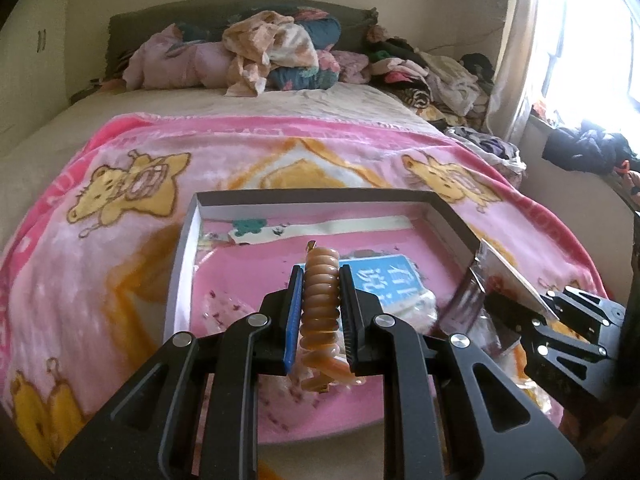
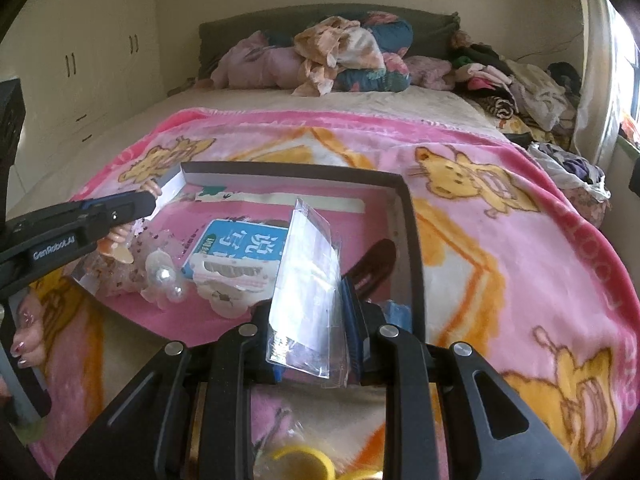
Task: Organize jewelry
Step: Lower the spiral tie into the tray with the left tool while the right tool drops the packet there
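My left gripper is shut on a brown spiral hair tie and holds it above the open grey box on the pink blanket. The left gripper also shows in the right wrist view, at the box's left wall. My right gripper is shut on a clear plastic packet, held upright over the box's near right part. The packet and right gripper show in the left wrist view. Inside the box lie a blue card, a pearl piece and a dark red item.
The pink cartoon blanket covers the near half of the bed. Piled clothes and pillows lie at the headboard and along the right side. A yellow ring lies below my right gripper. White cupboards stand on the left.
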Demonstrator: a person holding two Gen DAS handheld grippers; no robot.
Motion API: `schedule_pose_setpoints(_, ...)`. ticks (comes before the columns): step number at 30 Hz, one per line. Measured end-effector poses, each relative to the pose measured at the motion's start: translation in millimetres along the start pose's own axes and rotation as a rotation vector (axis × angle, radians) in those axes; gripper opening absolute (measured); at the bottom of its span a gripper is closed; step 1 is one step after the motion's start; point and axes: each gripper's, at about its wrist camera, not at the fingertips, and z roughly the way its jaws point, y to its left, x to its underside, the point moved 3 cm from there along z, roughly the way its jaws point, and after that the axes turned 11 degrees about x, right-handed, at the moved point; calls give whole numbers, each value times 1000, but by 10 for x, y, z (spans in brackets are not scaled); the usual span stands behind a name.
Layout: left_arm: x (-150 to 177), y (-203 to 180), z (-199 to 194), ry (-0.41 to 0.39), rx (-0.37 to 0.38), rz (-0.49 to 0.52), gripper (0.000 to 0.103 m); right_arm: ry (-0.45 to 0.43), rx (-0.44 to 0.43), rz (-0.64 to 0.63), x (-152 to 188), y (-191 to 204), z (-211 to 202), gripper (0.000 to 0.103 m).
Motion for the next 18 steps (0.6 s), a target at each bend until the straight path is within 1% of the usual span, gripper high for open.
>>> schedule_pose_setpoints(8,-59,178,107,18,-30,-13,11,37,-9,-13,-70,122,193,23)
schedule_pose_setpoints(18,8,274,231,53,-46,-21,11,66,-8,-28,-96,179,331,24)
